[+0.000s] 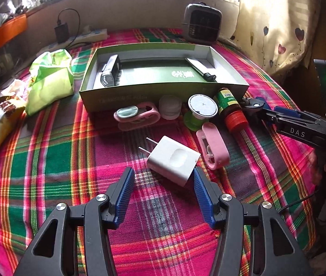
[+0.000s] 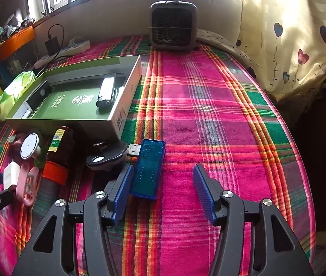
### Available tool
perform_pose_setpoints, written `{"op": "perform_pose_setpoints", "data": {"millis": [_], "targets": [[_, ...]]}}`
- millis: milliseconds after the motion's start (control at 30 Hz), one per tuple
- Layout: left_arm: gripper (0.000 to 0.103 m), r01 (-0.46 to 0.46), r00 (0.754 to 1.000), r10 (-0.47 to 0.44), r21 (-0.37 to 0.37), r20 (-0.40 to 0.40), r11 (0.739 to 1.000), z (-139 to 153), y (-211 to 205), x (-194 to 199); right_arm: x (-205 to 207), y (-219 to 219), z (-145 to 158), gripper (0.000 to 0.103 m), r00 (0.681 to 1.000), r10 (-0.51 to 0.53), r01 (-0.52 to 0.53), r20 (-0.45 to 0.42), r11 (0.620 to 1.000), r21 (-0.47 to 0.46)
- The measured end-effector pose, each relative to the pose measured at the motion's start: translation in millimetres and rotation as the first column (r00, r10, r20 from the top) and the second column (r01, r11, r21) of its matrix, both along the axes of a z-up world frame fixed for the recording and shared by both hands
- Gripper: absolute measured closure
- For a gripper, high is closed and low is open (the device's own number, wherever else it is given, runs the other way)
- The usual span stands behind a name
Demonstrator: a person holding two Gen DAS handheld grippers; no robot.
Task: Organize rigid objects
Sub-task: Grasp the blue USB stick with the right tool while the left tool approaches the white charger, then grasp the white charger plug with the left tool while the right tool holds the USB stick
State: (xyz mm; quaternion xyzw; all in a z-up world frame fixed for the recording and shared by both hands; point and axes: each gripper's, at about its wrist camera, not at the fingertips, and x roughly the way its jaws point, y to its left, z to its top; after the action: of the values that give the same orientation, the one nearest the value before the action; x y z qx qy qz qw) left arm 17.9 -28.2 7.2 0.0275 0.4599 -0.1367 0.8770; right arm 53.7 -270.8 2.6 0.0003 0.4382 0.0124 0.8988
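Both grippers spread wide over the plaid cloth.
Left wrist view: the left gripper gapes, white charger lying between its tips, near the green box. Right wrist view: the right gripper is released, blue USB stick touching its left finger.

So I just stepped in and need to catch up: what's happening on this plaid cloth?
A person with two handheld grippers is sorting small items into the open green box. The left gripper is open around the white charger plug. The right gripper is open at the blue USB stick. Neither is gripped yet. A lighter already lies inside; the brown bottle waits outside.
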Motion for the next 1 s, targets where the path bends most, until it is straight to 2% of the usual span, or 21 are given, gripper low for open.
{"op": "perform_pose_setpoints", "data": {"millis": [200,400,567,733,1000], "targets": [[0.051,-0.041,0.999,0.041,0.004,-0.010,0.999,-2,16,0,-1,0,0,0.068,1.000,0.002,-0.002,0.007,1.000,-0.002],[0.051,-0.080,0.997,0.080,0.008,-0.007,0.997,-2,29,4,-1,-1,0,0.079,1.000,0.003,-0.003,0.009,1.000,0.001],[0.051,-0.092,0.996,0.092,-0.015,-0.009,0.996,-1,36,5,-3,-4,0,0.080,1.000,-0.007,0.007,0.010,1.000,0.000],[0.051,-0.052,0.999,0.053,-0.059,0.003,0.997,4,31,1,-4,-9,1,0.080,0.999,-0.032,0.032,0.010,0.999,-0.008],[0.051,-0.032,0.999,0.032,-0.047,0.010,0.998,4,15,11,-7,-15,1,0.080,0.999,-0.051,0.051,0.008,0.999,-0.004]]}}
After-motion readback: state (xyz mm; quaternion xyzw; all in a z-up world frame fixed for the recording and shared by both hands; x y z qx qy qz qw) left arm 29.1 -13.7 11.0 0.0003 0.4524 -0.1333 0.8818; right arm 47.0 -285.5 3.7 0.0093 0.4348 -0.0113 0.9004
